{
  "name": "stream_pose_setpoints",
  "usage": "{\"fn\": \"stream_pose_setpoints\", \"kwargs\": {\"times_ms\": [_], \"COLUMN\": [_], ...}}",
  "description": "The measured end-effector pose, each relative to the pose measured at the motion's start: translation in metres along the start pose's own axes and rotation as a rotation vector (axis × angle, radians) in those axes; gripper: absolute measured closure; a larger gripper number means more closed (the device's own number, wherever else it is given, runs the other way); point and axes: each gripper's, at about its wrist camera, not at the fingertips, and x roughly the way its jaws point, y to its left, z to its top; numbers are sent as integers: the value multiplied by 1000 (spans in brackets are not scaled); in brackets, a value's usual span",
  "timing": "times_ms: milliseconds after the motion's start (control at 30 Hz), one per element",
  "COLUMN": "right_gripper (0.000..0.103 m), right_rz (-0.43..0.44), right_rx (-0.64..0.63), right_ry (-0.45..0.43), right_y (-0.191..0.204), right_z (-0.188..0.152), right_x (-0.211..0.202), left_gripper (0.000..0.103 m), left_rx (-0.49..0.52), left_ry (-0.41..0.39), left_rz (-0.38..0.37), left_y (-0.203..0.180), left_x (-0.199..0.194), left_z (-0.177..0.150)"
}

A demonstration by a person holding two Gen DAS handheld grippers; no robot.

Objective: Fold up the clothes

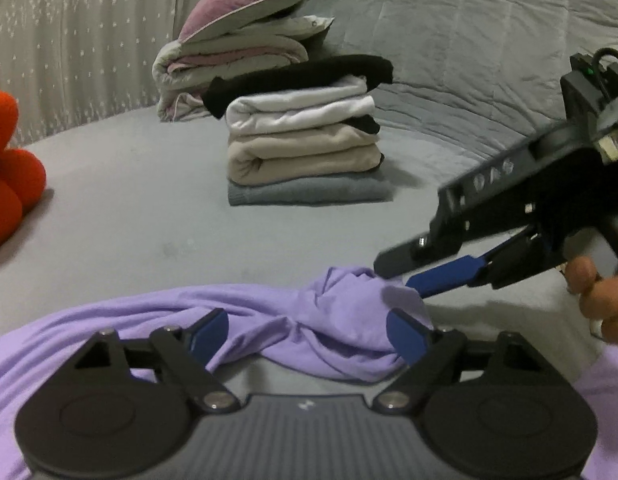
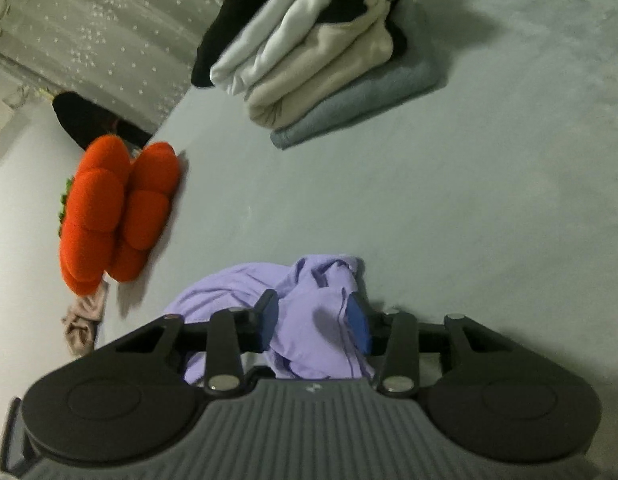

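- The left hand-held gripper (image 1: pixel 309 330) stands with jaws wide apart, a bunched lilac garment (image 1: pixel 341 320) between them on the grey bed (image 1: pixel 149 232).
- At 3 o'clock the right hand-held gripper (image 1: pixel 397 276) touches that bunch.
- At 12 o'clock sits a stack of folded clothes (image 1: pixel 305 148); at 9 o'clock, an orange cushion (image 1: pixel 9 176).

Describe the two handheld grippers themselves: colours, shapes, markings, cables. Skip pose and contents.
Both are alike: the left gripper and the right gripper each have blue finger pads on black linkage arms with silver pivot screws, two round black discs, and a ribbed grey body bearing a small white logo. Seen from the side, the right one shows pale lettering, a green light and a black cable. A bare hand holds it.
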Motion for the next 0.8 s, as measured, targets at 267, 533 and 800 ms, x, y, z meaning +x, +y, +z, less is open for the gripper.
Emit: {"fn": "stream_pose_setpoints", "kwargs": {"times_ms": [267, 533, 800], "right_gripper": [99, 99, 99], "right_rz": [-141, -339, -365], "right_rx": [-99, -52, 18], "right_ry": [-173, -440, -536], "right_y": [9, -21, -47], "right_z": [4, 26, 38], "right_x": [-24, -75, -102], "left_gripper": [35, 75, 101], "left_rx": [-3, 123, 143], "left_ry": [47, 75, 57], "left_rz": [-22, -9, -6], "left_y": [11, 4, 7], "left_x": [10, 19, 0], "left_z": [-3, -6, -2]}}
